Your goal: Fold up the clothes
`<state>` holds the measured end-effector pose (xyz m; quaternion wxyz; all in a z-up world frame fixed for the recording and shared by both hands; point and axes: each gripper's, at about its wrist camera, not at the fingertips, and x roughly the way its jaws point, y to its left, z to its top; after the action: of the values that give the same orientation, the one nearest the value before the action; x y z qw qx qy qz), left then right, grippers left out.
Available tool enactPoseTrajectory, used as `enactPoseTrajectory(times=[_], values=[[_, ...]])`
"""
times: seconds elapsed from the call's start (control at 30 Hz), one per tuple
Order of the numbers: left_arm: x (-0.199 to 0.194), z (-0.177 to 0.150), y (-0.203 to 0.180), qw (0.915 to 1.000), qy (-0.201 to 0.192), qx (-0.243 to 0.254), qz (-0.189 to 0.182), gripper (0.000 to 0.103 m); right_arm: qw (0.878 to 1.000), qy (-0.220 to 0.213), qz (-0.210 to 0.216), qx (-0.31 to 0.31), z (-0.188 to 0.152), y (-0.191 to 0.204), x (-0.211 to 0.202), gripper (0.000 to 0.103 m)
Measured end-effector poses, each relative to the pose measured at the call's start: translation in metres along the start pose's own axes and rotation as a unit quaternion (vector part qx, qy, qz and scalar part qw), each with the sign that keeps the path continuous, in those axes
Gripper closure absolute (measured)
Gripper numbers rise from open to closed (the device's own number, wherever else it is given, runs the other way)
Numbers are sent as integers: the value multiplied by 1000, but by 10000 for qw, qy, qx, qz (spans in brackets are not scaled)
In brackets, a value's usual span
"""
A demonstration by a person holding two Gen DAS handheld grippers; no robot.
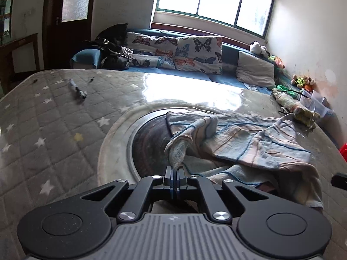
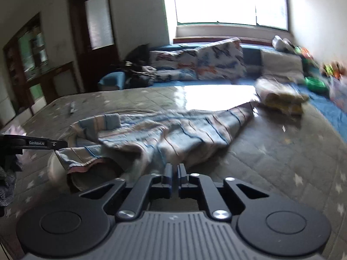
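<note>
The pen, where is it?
In the left wrist view the pen lies far left on the starry quilt, well left of the striped towel.
</note>
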<state>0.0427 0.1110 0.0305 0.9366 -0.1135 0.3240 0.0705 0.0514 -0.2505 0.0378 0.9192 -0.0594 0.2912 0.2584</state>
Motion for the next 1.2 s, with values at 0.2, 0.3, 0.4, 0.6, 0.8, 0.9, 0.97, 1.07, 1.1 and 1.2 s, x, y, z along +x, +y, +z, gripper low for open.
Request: enactPoseTrajectory(times=[0.2,0.3,0.4,0.6,0.8,0.9,0.97,1.07,1.1,1.2], values=[[-26,-13,13,9998,-33,-144,91,100,9960,11,379,-815,14,43,15,66],[-36,-16,19,9996,-56,-223,138,100,9896,100,598,-1302,17,73,29,61],[-44,-20,21,9996,-59,-203,187,100,9789,277,777,-1872,13,105,47,57],[-41,-26,24,9995,69,-192,239,100,9766,455,672,-1991,2,115,74,87],[-37,-27,18,9995,105,-121,277,100,9961,-29,341,-813,6,53,35,95],[-35,-29,17,9995,144,-85,272,100,9991,-356,-8,-222,5,17,8,95],[-34,-30,16,9996,175,-61,235,100,9982,-504,-285,159,-1,-7,-10,95],[-34,-31,14,9996,217,-17,186,98,9948,-369,-727,617,-23,-38,-26,95],[-34,-31,14,9996,226,1,178,98,9927,-318,-871,767,-31,-48,-31,95],[-36,-30,13,9997,218,47,133,97,9855,-22,-1086,1306,-59,-75,-41,92]])
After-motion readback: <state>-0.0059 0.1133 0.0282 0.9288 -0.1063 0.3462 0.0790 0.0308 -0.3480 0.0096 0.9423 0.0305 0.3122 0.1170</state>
